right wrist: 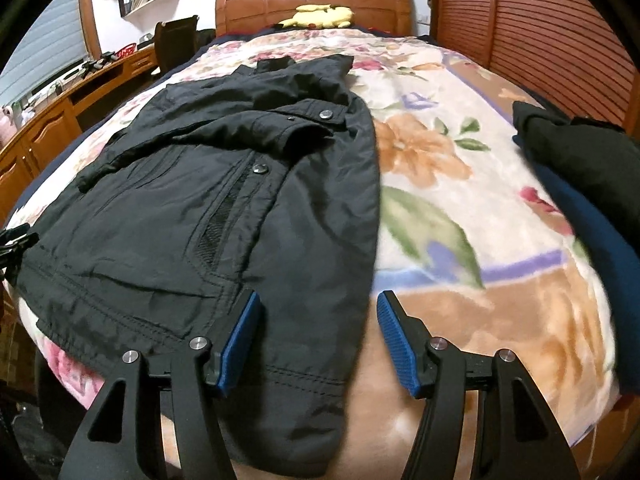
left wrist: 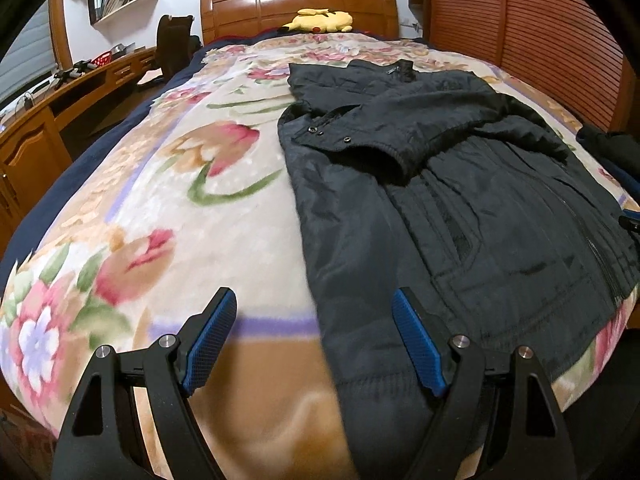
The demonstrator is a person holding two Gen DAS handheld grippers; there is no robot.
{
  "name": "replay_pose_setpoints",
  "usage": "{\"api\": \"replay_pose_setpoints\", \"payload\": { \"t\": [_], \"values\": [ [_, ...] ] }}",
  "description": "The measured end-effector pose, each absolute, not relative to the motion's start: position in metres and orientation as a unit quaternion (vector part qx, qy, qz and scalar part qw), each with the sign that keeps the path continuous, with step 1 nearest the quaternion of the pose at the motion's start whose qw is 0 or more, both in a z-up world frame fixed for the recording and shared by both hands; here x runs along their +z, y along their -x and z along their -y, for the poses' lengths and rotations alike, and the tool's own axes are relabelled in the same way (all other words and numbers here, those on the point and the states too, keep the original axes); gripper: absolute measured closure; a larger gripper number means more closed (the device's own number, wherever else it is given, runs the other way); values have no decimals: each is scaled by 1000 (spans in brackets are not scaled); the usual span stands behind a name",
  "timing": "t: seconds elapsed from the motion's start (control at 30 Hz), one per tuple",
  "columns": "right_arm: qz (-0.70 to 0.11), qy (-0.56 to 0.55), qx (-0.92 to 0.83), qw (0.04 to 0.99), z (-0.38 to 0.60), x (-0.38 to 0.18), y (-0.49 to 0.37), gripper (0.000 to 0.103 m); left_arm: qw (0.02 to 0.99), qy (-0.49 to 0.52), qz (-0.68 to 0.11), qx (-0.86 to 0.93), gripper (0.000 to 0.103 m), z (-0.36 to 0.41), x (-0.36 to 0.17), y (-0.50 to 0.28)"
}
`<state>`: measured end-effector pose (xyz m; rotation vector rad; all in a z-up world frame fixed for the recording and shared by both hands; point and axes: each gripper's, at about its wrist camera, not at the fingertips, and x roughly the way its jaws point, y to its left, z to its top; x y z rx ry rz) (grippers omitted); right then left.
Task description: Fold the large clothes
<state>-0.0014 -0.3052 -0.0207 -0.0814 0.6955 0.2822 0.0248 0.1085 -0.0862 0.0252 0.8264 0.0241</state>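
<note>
Bedroom setting: a wooden-framed bed (left wrist: 298,4) fills both views, covered by a floral blanket (left wrist: 208,216) in cream, pink and tan. A slatted wooden panel (left wrist: 532,24) runs along the far side of the bed, and a wooden desk (left wrist: 36,128) runs along the opposite side.

A black jacket (left wrist: 460,208) lies flat on the blanket, collar toward the headboard, hem toward the foot of the bed. One sleeve (left wrist: 432,136) is folded across the chest, its cuff resting on the jacket body. The lower hem hangs over the foot edge of the bed in the right wrist view.

A second pile of dark clothing (right wrist: 576,168), black over dark blue, sits on the blanket well apart from the jacket, near the slatted panel.

A yellow plush toy (left wrist: 320,20) rests against the headboard.

Left gripper (left wrist: 314,344): fingers spread wide, holding nothing; the jacket's side edge lies between them, and contact cannot be determined.

Right gripper (right wrist: 318,338): fingers spread, holding nothing, straddling the jacket's opposite side edge near the hem.
</note>
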Motion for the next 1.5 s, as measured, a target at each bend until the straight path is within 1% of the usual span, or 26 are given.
{"api": "replay_pose_setpoints", "payload": {
  "t": [0.27,0.47,0.6,0.63,0.77,0.8,0.83,0.9,0.97,1.0,1.03,1.07,1.13,1.17,1.27,1.5],
  "values": [
    [-351,59,136,925,293,-21,2,40,916,6,-402,2,22,-114,-86,0],
    [-363,50,135,921,296,-24,8,40,918,17,-396,-16,23,-112,-85,14],
    [-370,46,135,918,299,-22,10,40,921,19,-387,-35,29,-108,-85,24],
    [-372,43,137,917,299,-23,11,40,921,24,-386,-42,34,-107,-85,25],
    [-376,41,145,914,299,-25,15,41,919,31,-388,-60,36,-103,-88,26],
    [-377,41,148,914,300,-25,15,42,919,31,-389,-64,40,-102,-88,26],
    [-377,38,152,913,300,-25,15,44,916,37,-391,-77,55,-101,-88,26],
    [-378,30,157,912,303,-26,15,46,914,44,-394,-84,60,-99,-88,25],
    [-376,25,162,912,304,-26,15,52,911,48,-398,-93,77,-98,-86,22],
    [-373,23,166,913,304,-27,16,55,911,51,-399,-91,84,-99,-84,21],
    [-370,22,169,913,304,-27,16,61,912,50,-397,-89,93,-99,-80,19],
    [-365,22,173,914,303,-27,17,64,914,50,-394,-90,95,-100,-77,19],
    [-353,16,186,917,303,-25,21,81,922,48,-374,-89,95,-101,-62,20],
    [-346,13,191,919,303,-23,23,86,925,46,-366,-88,96,-101,-57,21],
    [-319,6,192,928,307,-12,28,89,937,42,-335,-87,96,-102,-32,24],
    [-251,-6,200,947,316,27,46,91,958,23,-274,-84,97,-98,18,30]
  ]
}}
